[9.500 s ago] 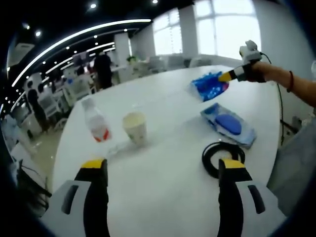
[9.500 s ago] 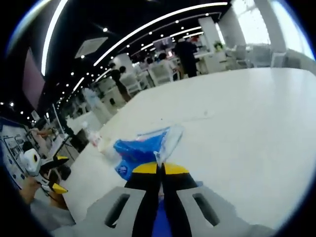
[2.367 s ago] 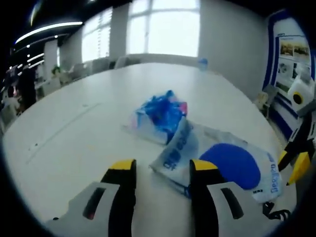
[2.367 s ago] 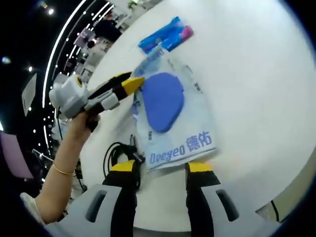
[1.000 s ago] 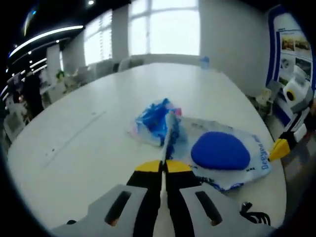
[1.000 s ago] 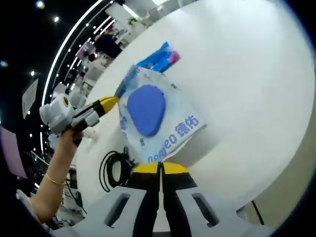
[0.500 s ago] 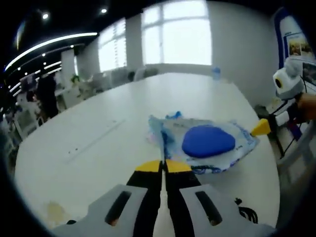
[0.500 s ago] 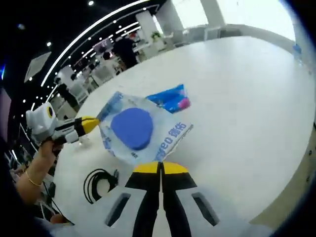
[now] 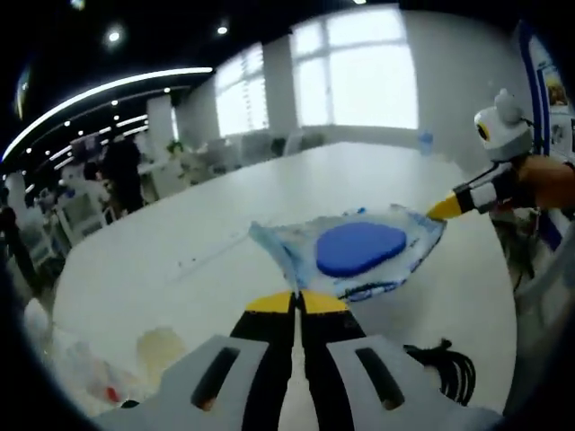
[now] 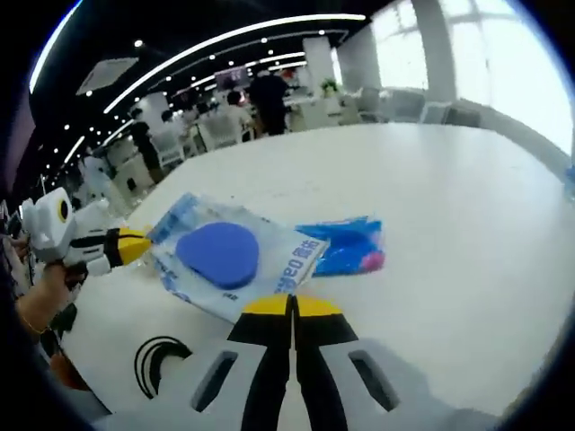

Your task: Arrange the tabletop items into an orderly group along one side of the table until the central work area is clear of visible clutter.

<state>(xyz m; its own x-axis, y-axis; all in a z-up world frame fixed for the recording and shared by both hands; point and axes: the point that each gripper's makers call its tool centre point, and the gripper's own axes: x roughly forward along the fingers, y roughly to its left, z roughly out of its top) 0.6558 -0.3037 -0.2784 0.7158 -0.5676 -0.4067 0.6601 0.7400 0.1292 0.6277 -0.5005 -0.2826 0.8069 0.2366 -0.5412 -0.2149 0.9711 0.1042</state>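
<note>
I have the clear packet (image 9: pixel 359 253) with the blue oval pad inside stretched between both grippers, lifted just above the desk (image 9: pixel 207 269) so it travels flat rather than dragging. My left gripper (image 9: pixel 297 303) is clamped on its near corner; my right gripper (image 10: pixel 292 307) pinches the opposite edge, and its yellow tip shows across the packet in the left gripper view. The blue wrapper (image 10: pixel 346 247) lies on the desk just beyond the packet, and the black cable coil (image 10: pixel 160 361) sits near the edge, both awaiting grouping.
</note>
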